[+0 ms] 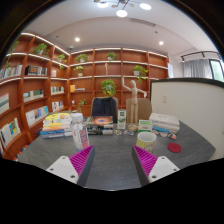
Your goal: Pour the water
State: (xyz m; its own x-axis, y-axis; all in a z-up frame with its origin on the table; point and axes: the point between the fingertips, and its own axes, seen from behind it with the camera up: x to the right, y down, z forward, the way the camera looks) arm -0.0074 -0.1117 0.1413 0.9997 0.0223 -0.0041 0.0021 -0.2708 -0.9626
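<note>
Gripper: the two-finger gripper (pixel 112 168) with magenta pads (pixel 81 159) is hovering above the near part of the table, its jaws standing wide apart and holding nothing.
Bottle: a clear plastic bottle with a pale cap (pixel 79 133) is standing upright on the table just ahead of the left finger, not touching it.
Cup: a pale green round cup (pixel 146 140) is sitting just beyond the right finger, apart from the bottle.
Table: the grey round table (pixel 112 150) is carrying everything and is showing bare between the fingers.
Clutter: a stack of colourful books (pixel 56 124) is lying behind the bottle; a small red round lid (pixel 174 148) is resting right of the cup.
Figure: a wooden jointed mannequin (pixel 131 101) is standing at the far side of the table.
Background: orange-trimmed wall shelves (pixel 60 70) are holding books and green potted plants (pixel 108 87).
</note>
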